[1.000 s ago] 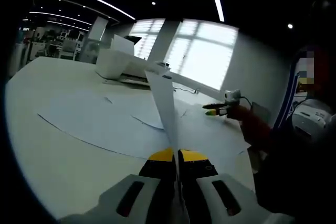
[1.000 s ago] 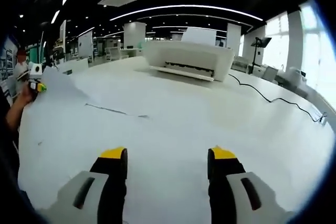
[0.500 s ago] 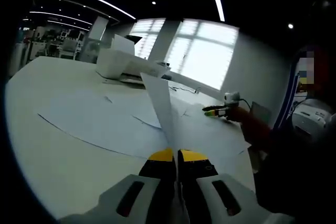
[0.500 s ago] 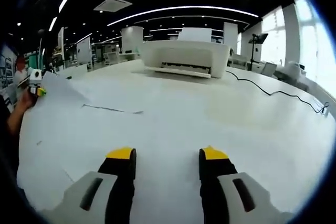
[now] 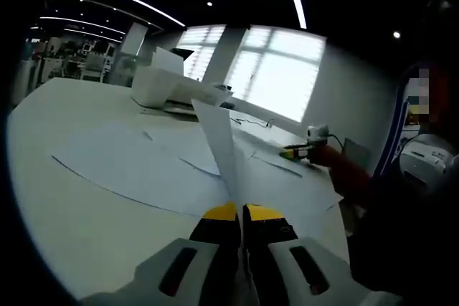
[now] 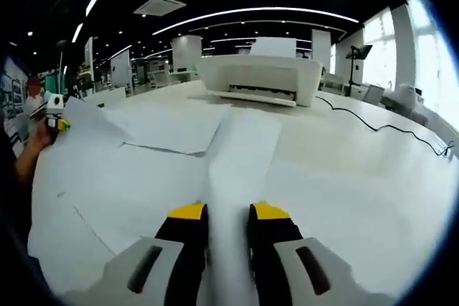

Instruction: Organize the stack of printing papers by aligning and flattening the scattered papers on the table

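Note:
White printing sheets [image 5: 136,159] lie scattered and overlapping on the white table [image 5: 64,213]. My left gripper [image 5: 241,214] is shut on one sheet [image 5: 219,145], which stands up edgewise from its jaws. The right gripper [image 5: 295,153], held by a hand in a red sleeve, sits low over the papers to the right. In the right gripper view, my right gripper [image 6: 228,213] has its jaws drawn close on a sheet [image 6: 240,152] that runs forward between them. The left gripper [image 6: 54,118] shows at the far left, holding up its sheet [image 6: 90,125].
A white printer [image 6: 262,77] stands at the back of the table, and it is also in the left gripper view [image 5: 168,87]. A black cable [image 6: 373,128] trails across the table on the right. Bright windows [image 5: 276,80] lie behind, and a person stands at the right.
My right gripper's jaws have narrowed from wide open onto a sheet, which now rises between them. The left gripper stays shut on its upright sheet.

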